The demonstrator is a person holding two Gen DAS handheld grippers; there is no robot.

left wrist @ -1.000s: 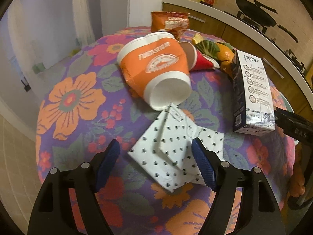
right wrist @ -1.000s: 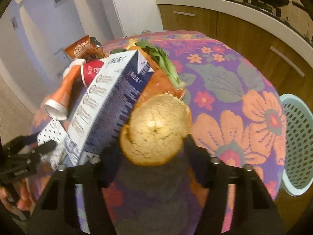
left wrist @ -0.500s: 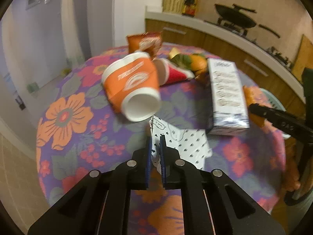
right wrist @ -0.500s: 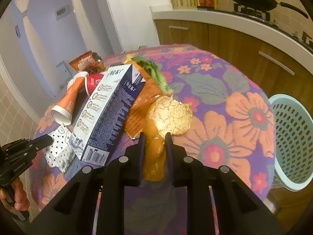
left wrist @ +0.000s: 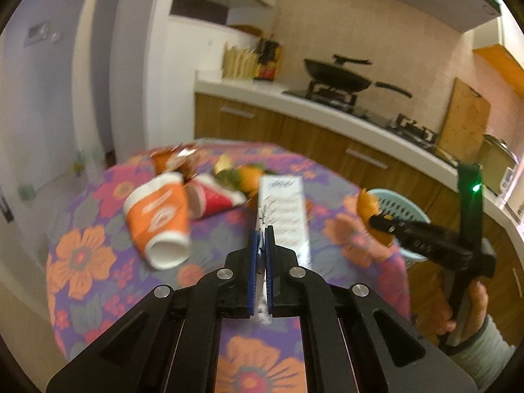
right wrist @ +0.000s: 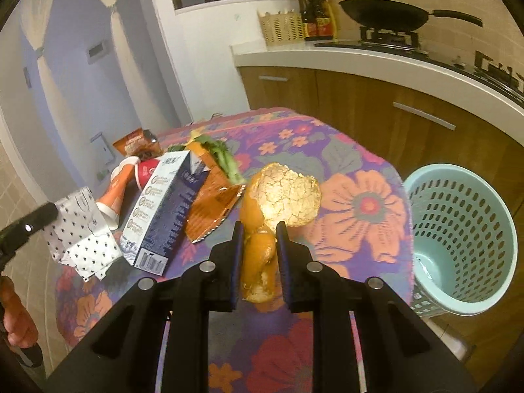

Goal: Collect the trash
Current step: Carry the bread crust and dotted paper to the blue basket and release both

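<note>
Orange peel [right wrist: 262, 229], curled and dry with a cracked pale inside, sits pinched between the jaws of the right hand-held gripper [right wrist: 259, 229], raised above the flowered cloth of the round counter [right wrist: 357, 203]. Only the lower strip of peel is clamped; the broad cupped part stands free above the jaws, so a quick swing could tear it or let it slip out before it reaches the pale green slotted basket [right wrist: 458, 239], which stands on the floor just beside the counter's edge on the right.

In the left hand-held gripper [left wrist: 261, 239], the jaws are closed almost fully on a thin white wrapper with small black dots [right wrist: 82, 229]. The right wrist view shows it hanging loose and folded from the jaw tips. Such light, limp paper could, by the look of it, slide free, or its trailing end could brush the blue-and-white carton [right wrist: 163, 209] lying close by.

Other rubbish lies on the counter: an orange paper cup [left wrist: 159, 216] on its side, a red cup [left wrist: 213, 196] behind it, a flattened orange packet [right wrist: 213, 209], some green leaves [right wrist: 222, 160] and a brown snack bag [right wrist: 134, 140] at the far edge. The left view is blurred, so small details there are unclear.
</note>
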